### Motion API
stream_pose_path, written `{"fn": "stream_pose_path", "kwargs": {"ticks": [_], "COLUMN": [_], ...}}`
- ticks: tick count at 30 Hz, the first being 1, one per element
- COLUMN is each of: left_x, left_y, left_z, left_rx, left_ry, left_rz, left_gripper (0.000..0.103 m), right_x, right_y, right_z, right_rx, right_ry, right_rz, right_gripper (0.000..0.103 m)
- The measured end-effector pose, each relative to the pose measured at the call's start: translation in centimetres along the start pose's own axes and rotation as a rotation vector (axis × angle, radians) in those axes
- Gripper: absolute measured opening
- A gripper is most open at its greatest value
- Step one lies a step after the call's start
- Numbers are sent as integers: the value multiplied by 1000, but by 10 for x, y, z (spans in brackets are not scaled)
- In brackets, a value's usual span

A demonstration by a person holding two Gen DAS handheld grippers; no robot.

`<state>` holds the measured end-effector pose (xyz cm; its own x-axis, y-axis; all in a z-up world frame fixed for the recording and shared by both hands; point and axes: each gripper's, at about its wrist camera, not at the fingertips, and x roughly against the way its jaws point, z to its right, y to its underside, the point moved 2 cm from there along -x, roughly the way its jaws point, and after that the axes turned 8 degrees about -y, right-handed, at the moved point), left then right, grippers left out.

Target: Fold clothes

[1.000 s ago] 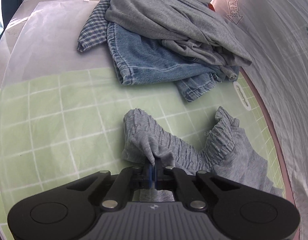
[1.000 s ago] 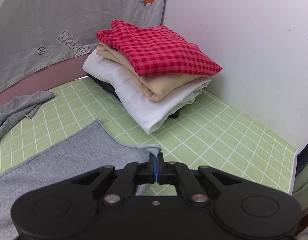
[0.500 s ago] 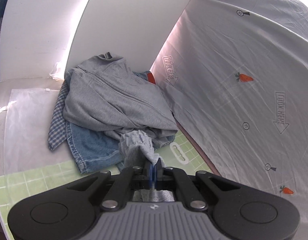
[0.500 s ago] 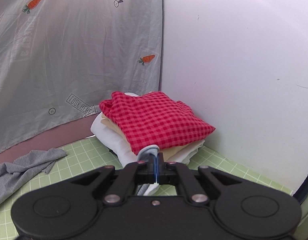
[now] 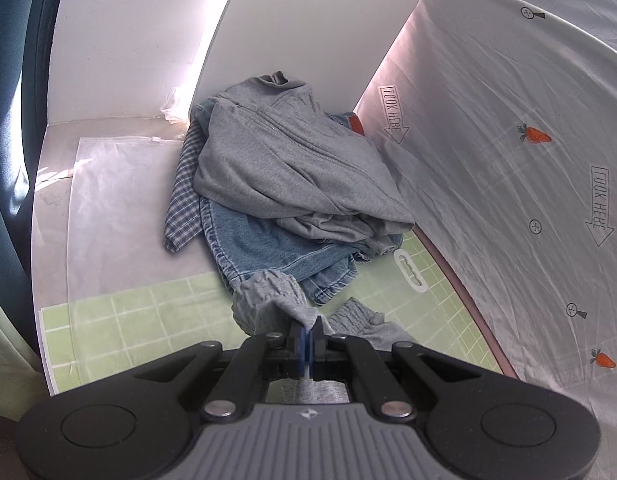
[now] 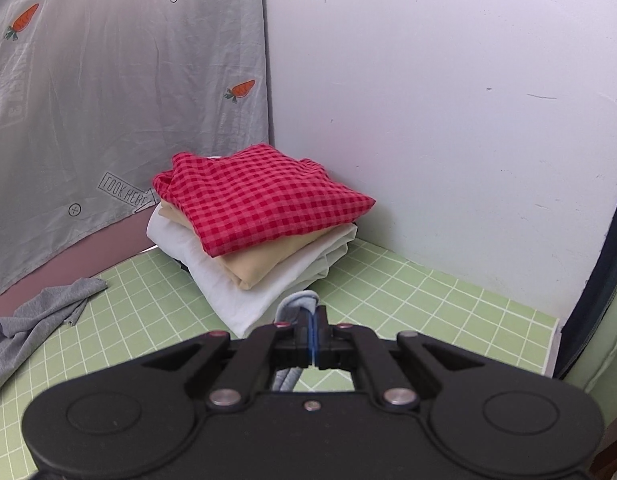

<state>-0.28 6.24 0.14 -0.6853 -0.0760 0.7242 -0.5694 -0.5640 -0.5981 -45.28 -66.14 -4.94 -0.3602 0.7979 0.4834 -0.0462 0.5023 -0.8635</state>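
A grey garment (image 5: 268, 300) with a gathered cuff hangs from my left gripper (image 5: 307, 330), which is shut on its fabric above the green grid mat (image 5: 128, 320). A second gathered part of the grey garment (image 5: 360, 316) lies just right of the pads. In the right wrist view my right gripper (image 6: 313, 320) is shut on a rolled grey edge of the garment (image 6: 298, 302), lifted over the mat (image 6: 428, 300). More of the grey cloth (image 6: 40, 312) trails on the mat at the left.
An unfolded heap, a grey zip hoodie (image 5: 284, 168) over blue denim (image 5: 264, 248) and a checked shirt (image 5: 184, 200), lies at the back left. A folded stack topped by a red checked shirt (image 6: 260, 196) stands at the back right corner. A carrot-print sheet (image 5: 508, 160) hangs behind.
Both grippers rose, lifting the grey garment off the mat. The left view swung up from the mat toward the heap; the right gripper's grey edge, flat on the mat before, now hangs bunched at the pads.
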Motion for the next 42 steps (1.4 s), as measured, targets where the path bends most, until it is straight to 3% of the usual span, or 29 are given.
{"fn": "stream_pose_path", "kwargs": {"ticks": [5,13,17,20,23,24,25,27,33,36,42], "left_x": [-4,14,5,-10,-13,-11,-8,-1,13,9,-4], "left_y": [-4,4,16,32,47,52,56,63,89,114,177], "left_z": [16,-2,-35,-48,-51,-50,-49,-42,-3,18,56], "left_rx": [-69,-38,-38,-100,-157,-173,-186,-216,-319,-371,-462], "left_ry": [9,27,-44,-102,-171,-178,-181,-189,-150,-93,-81], "left_rz": [-6,-4,-45,-114,-138,-137,-131,-114,-95,-144,-235], "left_gripper": [1,1,1,2,11,17,25,35,52,57,64], "right_x": [-4,14,14,0,-14,-14,-14,-11,-20,-34,-69], "right_y": [-10,-22,2,33,64,71,76,83,81,81,93], "right_z": [-4,-11,12,26,31,30,29,23,-4,-18,-39], "right_rx": [33,93,87,126,165,166,169,177,208,231,182], "right_ry": [-55,-79,-41,-16,-19,-22,-25,-31,-140,-196,-287], "right_rz": [-4,36,-40,-163,-289,-307,-313,-301,-298,-325,-419], "right_gripper": [0,0,0,0,2,8,23,44,46,52,54]}}
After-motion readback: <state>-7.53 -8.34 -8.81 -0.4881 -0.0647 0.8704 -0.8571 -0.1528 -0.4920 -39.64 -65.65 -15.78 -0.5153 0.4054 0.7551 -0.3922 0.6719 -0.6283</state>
